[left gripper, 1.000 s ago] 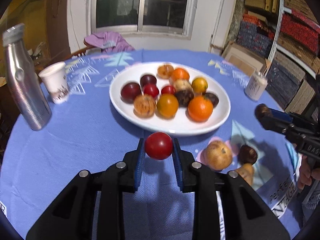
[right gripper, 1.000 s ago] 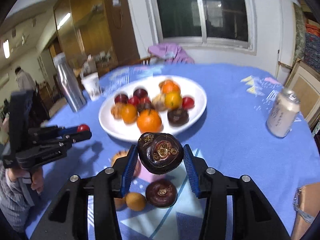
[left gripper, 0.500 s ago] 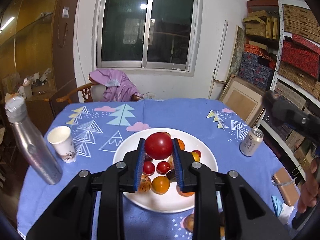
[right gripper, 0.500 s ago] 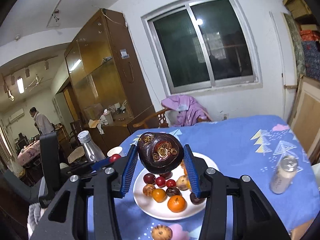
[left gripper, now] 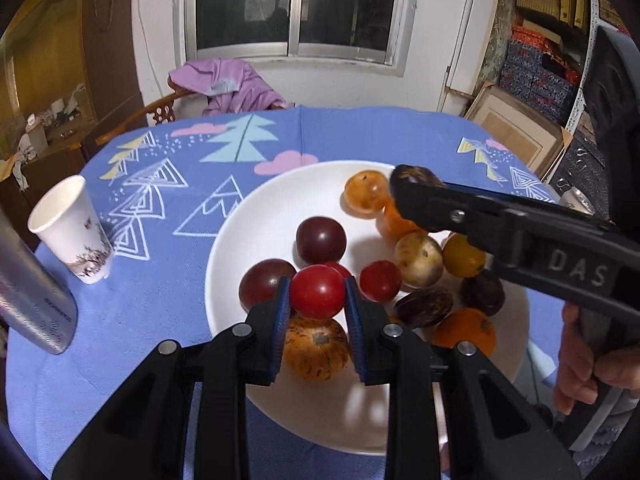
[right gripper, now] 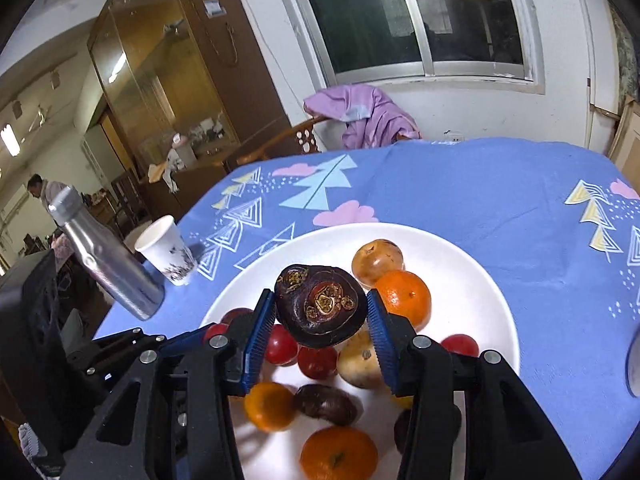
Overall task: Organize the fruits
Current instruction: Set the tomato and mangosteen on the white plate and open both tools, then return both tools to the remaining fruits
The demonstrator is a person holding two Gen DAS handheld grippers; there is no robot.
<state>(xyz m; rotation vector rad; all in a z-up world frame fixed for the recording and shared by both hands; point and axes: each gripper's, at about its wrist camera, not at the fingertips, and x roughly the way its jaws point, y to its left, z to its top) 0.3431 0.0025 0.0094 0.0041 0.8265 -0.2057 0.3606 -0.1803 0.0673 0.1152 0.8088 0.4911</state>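
Observation:
A white plate point(left gripper: 256, 216) point(right gripper: 472, 280) on the blue tablecloth holds several red, dark and orange fruits. My left gripper point(left gripper: 317, 300) is shut on a red tomato point(left gripper: 317, 291) and holds it just above the plate's near left part, over a speckled orange fruit point(left gripper: 316, 350). My right gripper point(right gripper: 321, 320) is shut on a dark purple mangosteen point(right gripper: 321, 306) and holds it above the middle of the plate. In the left wrist view the right gripper point(left gripper: 416, 184) reaches in from the right with the mangosteen point(left gripper: 412, 174) at its tip.
A paper cup point(left gripper: 72, 230) point(right gripper: 166, 250) and a silver bottle point(left gripper: 28, 292) point(right gripper: 104, 262) stand left of the plate. A can point(right gripper: 634, 360) shows at the right edge. A chair with purple cloth point(left gripper: 228, 84) stands behind the table.
Both grippers have come down from high above the table to just over the plate, each still holding its fruit. The right gripper now reaches over the plate's right side.

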